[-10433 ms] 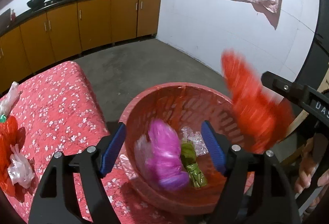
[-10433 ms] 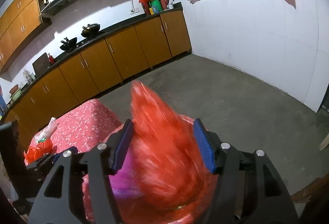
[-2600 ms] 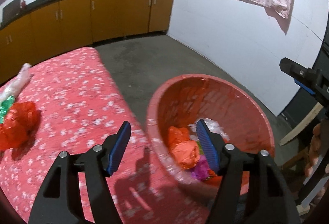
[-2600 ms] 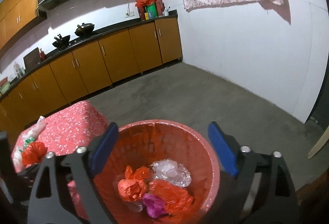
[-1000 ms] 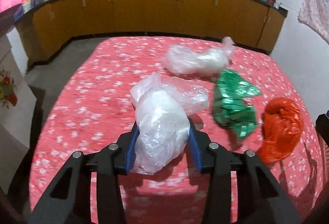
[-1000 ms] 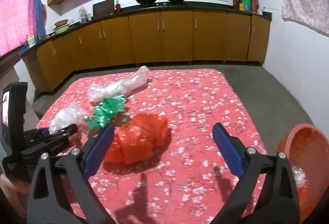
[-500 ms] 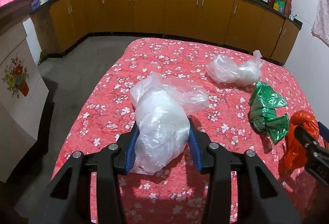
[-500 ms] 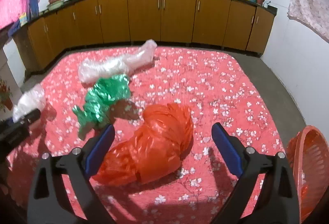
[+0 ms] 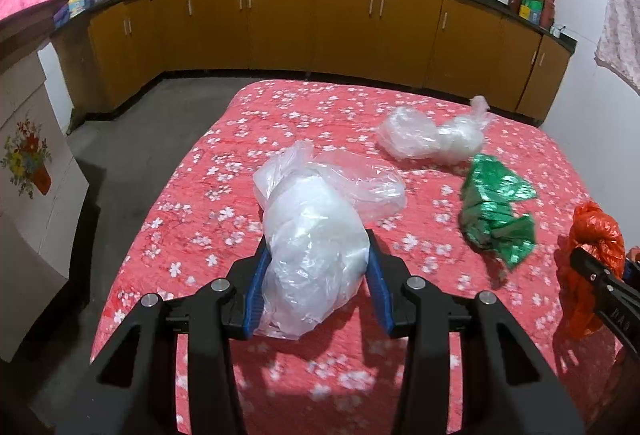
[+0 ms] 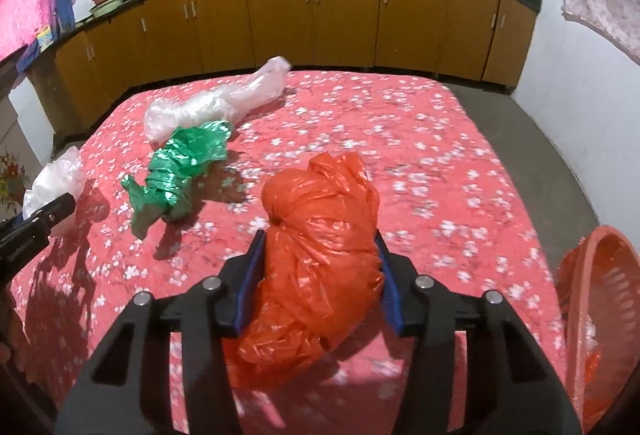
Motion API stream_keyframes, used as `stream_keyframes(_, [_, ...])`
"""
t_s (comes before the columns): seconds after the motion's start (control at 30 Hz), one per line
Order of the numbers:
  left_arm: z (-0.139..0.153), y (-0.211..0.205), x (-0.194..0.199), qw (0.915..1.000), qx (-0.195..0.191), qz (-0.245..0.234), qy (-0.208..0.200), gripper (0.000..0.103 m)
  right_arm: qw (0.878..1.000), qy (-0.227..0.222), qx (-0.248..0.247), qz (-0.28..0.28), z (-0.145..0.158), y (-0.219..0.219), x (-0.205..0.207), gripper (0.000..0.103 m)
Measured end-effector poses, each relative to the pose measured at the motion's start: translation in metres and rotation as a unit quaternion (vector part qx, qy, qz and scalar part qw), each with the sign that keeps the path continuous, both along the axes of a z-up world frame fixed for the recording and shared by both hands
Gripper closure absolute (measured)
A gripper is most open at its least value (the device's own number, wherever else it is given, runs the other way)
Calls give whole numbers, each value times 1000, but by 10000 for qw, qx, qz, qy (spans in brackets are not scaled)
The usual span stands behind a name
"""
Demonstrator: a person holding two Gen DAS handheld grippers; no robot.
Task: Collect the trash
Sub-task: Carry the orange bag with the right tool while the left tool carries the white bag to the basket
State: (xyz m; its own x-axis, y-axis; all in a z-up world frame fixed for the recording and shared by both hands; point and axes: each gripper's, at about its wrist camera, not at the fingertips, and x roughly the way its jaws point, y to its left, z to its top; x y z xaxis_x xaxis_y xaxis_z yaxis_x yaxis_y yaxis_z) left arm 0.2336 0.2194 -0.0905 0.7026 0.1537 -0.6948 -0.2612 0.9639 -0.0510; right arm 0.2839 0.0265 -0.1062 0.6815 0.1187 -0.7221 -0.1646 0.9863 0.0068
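On the red flowered surface [image 9: 280, 115], the left gripper [image 9: 316, 287] has its blue fingers [image 9: 256, 287] pressed on both sides of a clear plastic bag [image 9: 312, 247], whose lower end hangs down between them and hides the cloth beneath. Right of that bag and farther back lies a second clear bag [image 9: 432, 135], with a crumpled green bag [image 9: 496, 215] just in front of it; any print on the green bag is too blurred to read. Farther right again, the right gripper [image 10: 318, 283] is closing its fingers [image 10: 250, 275] around an orange bag [image 10: 320, 255], whose sides already touch the pads while its bulk hides the space between them. In the left wrist view, white letters on the right gripper's body are too small to read. Right of the orange bag, beyond the surface's edge, a red basket [image 10: 600, 295] is cut off by the frame.
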Motion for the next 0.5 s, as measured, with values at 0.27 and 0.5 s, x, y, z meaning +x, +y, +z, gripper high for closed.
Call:
stream_keyframes(0.27, [32,-40,-20,9987,-3,-404,-322,59,9983,-419,144,-391,35,-50,-33,53])
stream_keyframes(0.5, [61,-92,-41,9939,-240,-885,-607,59,9931,-757,311,-840,65,-101,-75,53])
